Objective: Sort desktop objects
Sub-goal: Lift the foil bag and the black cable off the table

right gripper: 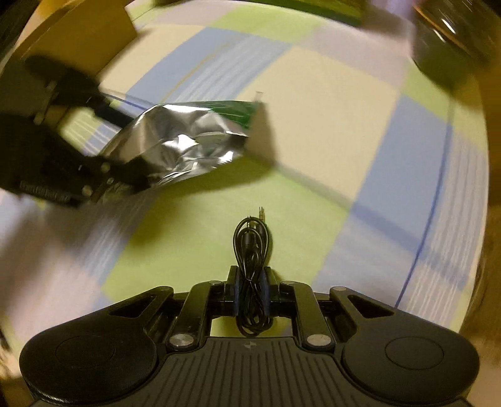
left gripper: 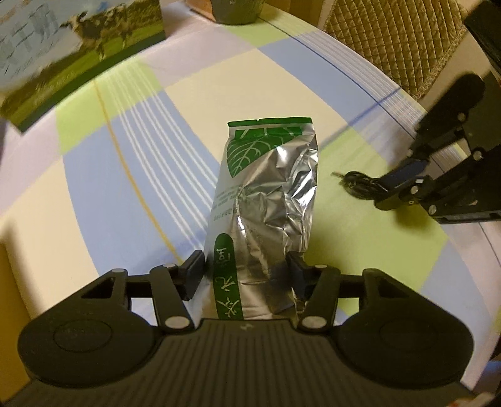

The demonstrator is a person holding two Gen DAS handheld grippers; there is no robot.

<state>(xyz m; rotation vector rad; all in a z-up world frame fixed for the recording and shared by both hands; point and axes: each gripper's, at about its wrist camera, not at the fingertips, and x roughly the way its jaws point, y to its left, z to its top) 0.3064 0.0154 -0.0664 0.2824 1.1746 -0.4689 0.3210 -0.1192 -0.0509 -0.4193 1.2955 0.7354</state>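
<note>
My left gripper (left gripper: 247, 269) is shut on a silver foil pouch with green print (left gripper: 266, 194), gripped near its lower end and held above the checked tablecloth. The pouch also shows in the right wrist view (right gripper: 184, 144), raised with its shadow below it, with the left gripper (right gripper: 125, 175) at its left end. My right gripper (right gripper: 250, 281) is shut on a coiled black audio cable (right gripper: 252, 241), its plug pointing forward. In the left wrist view the right gripper (left gripper: 404, 184) is at the right, with the cable (left gripper: 357, 184) sticking out of it just over the cloth.
A milk carton box with a cow picture (left gripper: 72, 56) stands at the far left. A dark green container (left gripper: 235, 12) sits at the back, also at the right wrist view's top right (right gripper: 454, 47). A brown cardboard box (right gripper: 78, 37) and a quilted chair (left gripper: 394, 40) border the table (left gripper: 125, 175).
</note>
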